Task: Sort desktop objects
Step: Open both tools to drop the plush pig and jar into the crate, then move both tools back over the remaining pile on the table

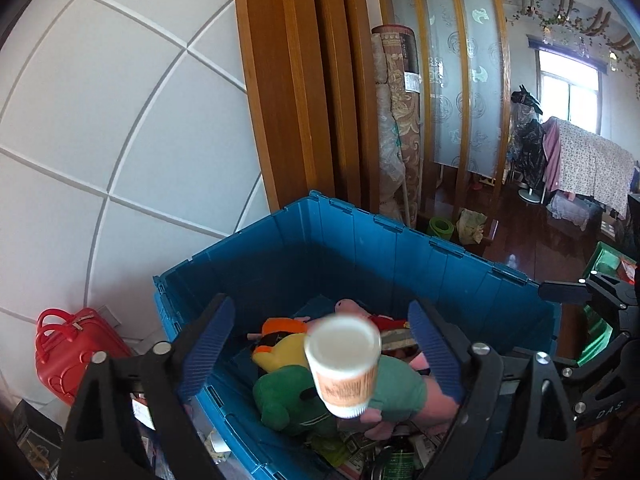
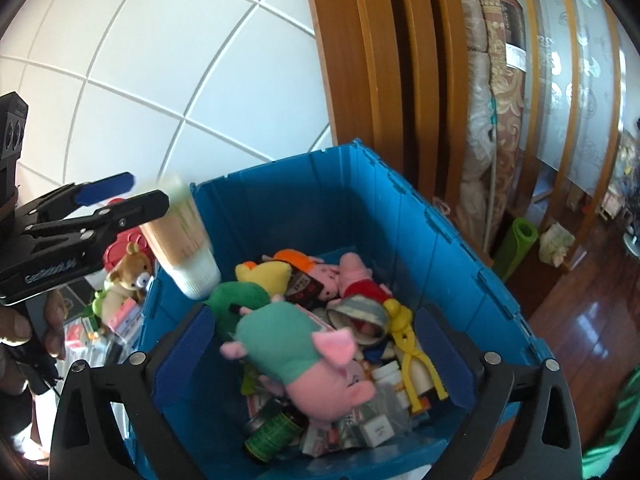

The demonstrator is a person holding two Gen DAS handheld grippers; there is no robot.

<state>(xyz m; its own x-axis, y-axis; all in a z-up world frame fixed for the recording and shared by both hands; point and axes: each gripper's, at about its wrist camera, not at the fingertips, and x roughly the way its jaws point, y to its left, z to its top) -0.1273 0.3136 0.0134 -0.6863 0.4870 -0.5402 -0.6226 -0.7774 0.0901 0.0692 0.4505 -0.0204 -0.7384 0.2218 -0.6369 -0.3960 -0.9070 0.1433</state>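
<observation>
A: L gripper (image 1: 320, 356)?
B: Jaws spread wide, blue pads clear of the white cup (image 1: 343, 366). Cup's blurred, tan label band, between the pads but touching neither, over the blue crate (image 1: 400, 248).
A: R gripper (image 2: 316, 356)?
B: Also spread wide, nothing pinched. The pink pig plush in a teal shirt (image 2: 304, 356) sits between its fingers, blurred, over the pile in the crate.
A: What's in the crate?
B: Green plush (image 2: 236, 296), yellow plush (image 2: 268, 274), another pig in red (image 2: 360, 280), yellow plastic tongs (image 2: 408, 344), dark green can (image 2: 276, 428), small boxes.
A: Beyond?
B: Teddy bear (image 2: 130, 272) and red case (image 1: 76, 356) just outside the crate's left wall. White tiled wall (image 1: 120, 120), wooden frame (image 1: 300, 80), rolled rugs (image 1: 396, 120) behind.
</observation>
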